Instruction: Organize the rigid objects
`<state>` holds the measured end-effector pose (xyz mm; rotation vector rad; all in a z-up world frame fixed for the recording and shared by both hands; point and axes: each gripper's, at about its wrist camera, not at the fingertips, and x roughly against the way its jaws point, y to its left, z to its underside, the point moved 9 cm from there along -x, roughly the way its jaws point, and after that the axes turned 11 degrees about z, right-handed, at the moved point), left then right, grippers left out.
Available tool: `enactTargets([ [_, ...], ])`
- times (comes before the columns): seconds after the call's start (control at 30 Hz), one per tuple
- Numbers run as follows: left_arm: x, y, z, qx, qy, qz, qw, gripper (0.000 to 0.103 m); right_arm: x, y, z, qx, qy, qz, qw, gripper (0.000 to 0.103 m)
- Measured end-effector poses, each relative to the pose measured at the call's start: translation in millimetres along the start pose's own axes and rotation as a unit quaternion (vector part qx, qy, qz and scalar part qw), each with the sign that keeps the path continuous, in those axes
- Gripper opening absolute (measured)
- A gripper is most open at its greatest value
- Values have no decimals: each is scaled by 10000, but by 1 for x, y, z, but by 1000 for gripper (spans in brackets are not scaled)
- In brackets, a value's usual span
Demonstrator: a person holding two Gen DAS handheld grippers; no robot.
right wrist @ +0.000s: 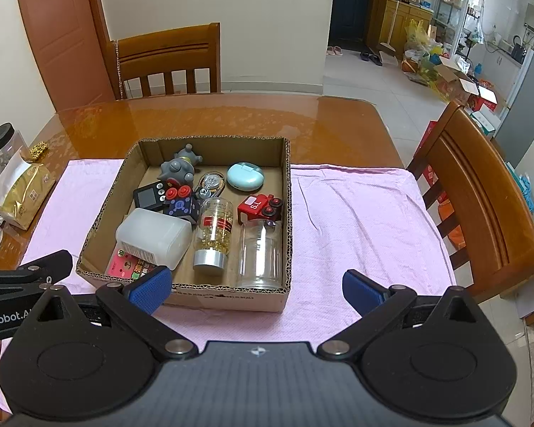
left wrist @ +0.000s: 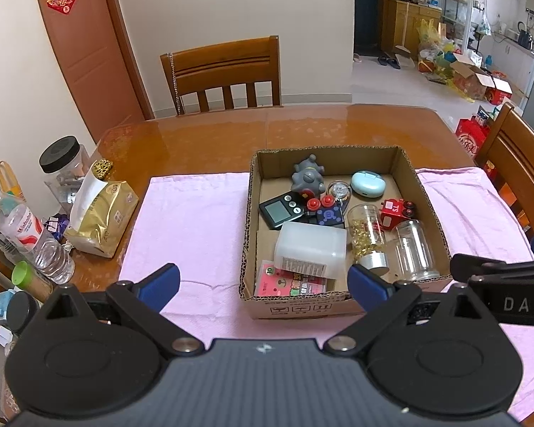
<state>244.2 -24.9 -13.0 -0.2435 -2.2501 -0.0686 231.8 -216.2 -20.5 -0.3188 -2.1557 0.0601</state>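
Both grippers, left gripper point(left wrist: 263, 284) and right gripper point(right wrist: 256, 290), released; brown cardboard box point(right wrist: 284, 213) of objects just ahead, nearer right gripper

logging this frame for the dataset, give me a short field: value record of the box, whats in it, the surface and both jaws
container: open cardboard box on a pink towel
surface: wooden table
near row: white plastic bottle lying down, capsule bottle, empty clear jar
middle: red toy vehicle, black timer
far row: grey figure, pale blue case
left gripper: jaws open, empty, short of the box
right gripper: jaws open, empty, at the box's near wall
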Motion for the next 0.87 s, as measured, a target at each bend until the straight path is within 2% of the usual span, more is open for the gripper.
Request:
enactTargets([
  [0.87,6,2,-1,50,-18,-73,10000,100,2,3,-1,59,-35,-23,10000,103],
])
